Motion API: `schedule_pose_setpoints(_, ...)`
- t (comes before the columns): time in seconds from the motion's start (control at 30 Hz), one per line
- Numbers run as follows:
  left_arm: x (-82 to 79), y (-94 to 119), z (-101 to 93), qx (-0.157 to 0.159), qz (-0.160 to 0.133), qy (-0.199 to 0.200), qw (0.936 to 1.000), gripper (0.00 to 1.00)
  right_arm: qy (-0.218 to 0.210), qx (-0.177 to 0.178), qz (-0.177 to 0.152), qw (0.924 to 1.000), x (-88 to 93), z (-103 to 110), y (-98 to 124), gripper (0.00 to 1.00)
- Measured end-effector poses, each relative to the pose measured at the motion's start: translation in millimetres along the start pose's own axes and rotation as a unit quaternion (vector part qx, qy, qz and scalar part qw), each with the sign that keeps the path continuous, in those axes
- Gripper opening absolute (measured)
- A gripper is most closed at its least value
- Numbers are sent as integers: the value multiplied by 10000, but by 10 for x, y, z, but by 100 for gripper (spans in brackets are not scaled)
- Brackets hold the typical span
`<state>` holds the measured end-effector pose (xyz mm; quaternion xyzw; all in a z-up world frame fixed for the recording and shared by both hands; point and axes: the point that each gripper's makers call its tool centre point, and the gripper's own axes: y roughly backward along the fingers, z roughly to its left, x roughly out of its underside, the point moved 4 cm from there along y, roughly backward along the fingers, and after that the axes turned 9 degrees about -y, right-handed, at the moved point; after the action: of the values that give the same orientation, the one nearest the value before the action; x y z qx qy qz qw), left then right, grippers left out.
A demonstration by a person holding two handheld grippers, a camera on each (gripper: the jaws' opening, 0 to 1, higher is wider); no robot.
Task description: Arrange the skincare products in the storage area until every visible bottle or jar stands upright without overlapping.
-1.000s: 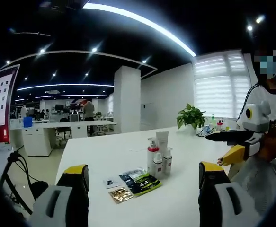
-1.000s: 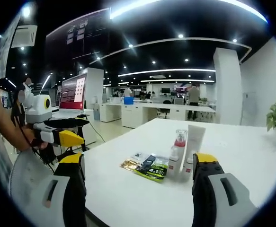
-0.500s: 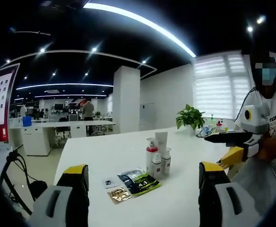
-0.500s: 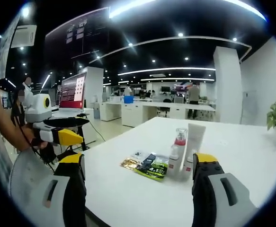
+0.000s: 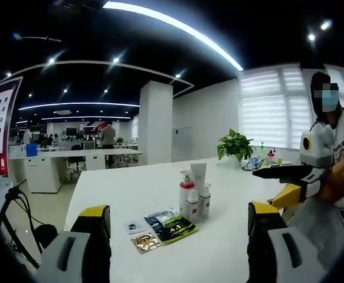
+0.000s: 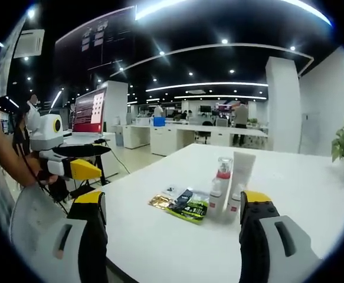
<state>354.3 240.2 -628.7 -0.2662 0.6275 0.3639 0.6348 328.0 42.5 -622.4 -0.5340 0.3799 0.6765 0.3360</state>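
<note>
Several bottles [image 5: 193,195] upright — ahead between open jaws.

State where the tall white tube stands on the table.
The tall white tube stands upright at the back of the bottle cluster, beside the red-collared pump bottle, right of the flat sachets.

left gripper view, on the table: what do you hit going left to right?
small white sachet → gold sachet → dark green packet → cluster of upright bottles → potted plant → right gripper, jaws apart, at the table's right edge.
</note>
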Motion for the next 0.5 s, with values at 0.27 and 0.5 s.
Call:
schedule_pose_setpoints(0.27, -2, -4, -23, 35, 29, -12, 10000, 99, -4, 6, 21, 10000, 5, -1, -5, 91)
schedule_pose_setpoints(0.5, 12, 1, 13, 4, 27, 7, 10000, 99, -3, -5, 38, 10000, 9, 3, -9, 91)
